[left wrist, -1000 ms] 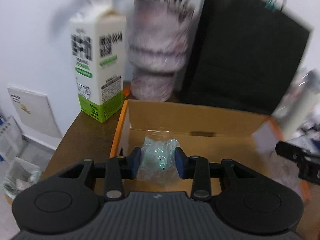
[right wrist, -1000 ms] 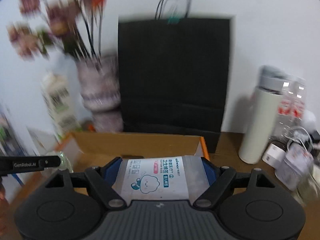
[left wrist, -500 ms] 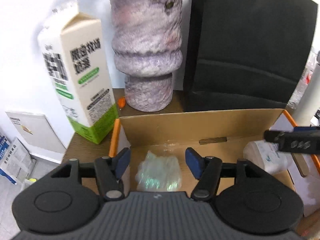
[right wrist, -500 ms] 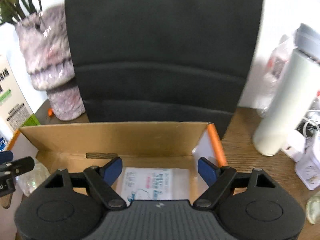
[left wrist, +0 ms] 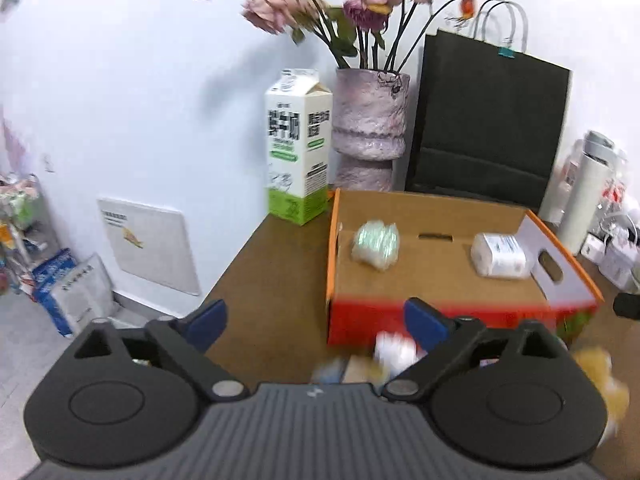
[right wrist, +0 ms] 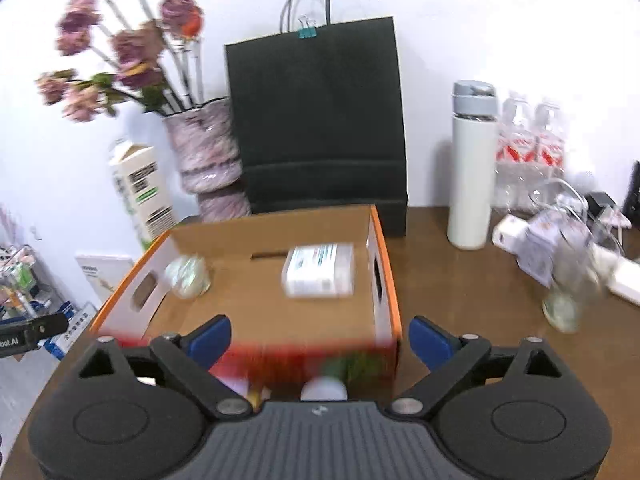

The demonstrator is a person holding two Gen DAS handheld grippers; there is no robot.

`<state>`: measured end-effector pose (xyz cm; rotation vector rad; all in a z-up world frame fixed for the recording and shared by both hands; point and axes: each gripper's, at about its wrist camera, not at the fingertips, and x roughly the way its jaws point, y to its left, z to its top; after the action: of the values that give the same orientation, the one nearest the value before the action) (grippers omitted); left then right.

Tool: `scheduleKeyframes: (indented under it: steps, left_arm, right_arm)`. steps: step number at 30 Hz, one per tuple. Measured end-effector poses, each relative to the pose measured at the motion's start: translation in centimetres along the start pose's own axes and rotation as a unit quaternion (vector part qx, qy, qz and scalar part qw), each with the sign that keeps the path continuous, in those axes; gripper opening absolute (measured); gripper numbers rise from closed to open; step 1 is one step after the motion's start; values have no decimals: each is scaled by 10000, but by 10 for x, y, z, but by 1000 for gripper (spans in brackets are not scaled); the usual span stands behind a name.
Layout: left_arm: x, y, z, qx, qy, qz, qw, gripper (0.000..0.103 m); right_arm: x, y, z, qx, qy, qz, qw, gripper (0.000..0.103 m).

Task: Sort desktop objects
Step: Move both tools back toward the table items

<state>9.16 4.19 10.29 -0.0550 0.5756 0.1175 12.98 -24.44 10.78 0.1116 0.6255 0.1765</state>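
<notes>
Grippers first: we see the left gripper and right gripper both opening wide, nothing between their fingers. Farther off, inside the cardboard box, lie the clear wrapped bundle at left and the cotton swab pack at right, well apart.

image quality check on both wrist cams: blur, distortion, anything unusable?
Left wrist: motion smear on the cardboard box front edge and the small items below it; flowers soft. Right wrist: same smear along the box front, clear glass streaked. Both views: strong fisheye bowing, dark corner vignette, even light, packets readable only as shapes.
</notes>
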Motion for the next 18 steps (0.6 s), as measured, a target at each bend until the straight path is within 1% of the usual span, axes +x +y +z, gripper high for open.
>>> scheduleKeyframes:
  steps: [3, 5, 6, 8, 10, 12, 14, 16, 18]
  left_arm:
    - [-35, -4, -44, 203, -98, -223, 9995, 103]
    - [-54, -9, -73, 371, -140, -366, 9985, 103]
    - [-59, -9, -86, 378, -113, -430, 9983, 103]
    - [-68, -7, -113, 261, 113, -606, 9978, 103]
    - [-80, 2, -137, -68, 207, -761, 9969, 103]
    - [-88, 11, -151, -361, 308, -789, 9958, 103]
    - [-96, 16, -162, -466, 398, -850, 9945, 103]
    - [-103, 19, -172, -431, 309, -906, 9945, 103]
    - [-106, 17, -177, -263, 153, -747, 9967, 103]
  right_arm:
    - [-27, 3, -47, -155, -78, -66, 9998, 100]
    - [-44, 4, -82, -215, -64, -7, 9997, 100]
    - [-51, 6, -97, -246, -13, 45, 9997, 100]
    - [-67, 11, -129, -244, 82, 98, 9996, 100]
    - [-84, 21, -157, -175, 196, 113, 9996, 100]
    - [-100, 31, -180, -224, 196, 239, 9993, 100]
    - [-112, 40, -196, -226, 139, 227, 9994, 101]
    - [-117, 50, -207, -398, 159, 145, 9990, 101]
    - [-121, 58, -212, -610, 113, -58, 9981, 101]
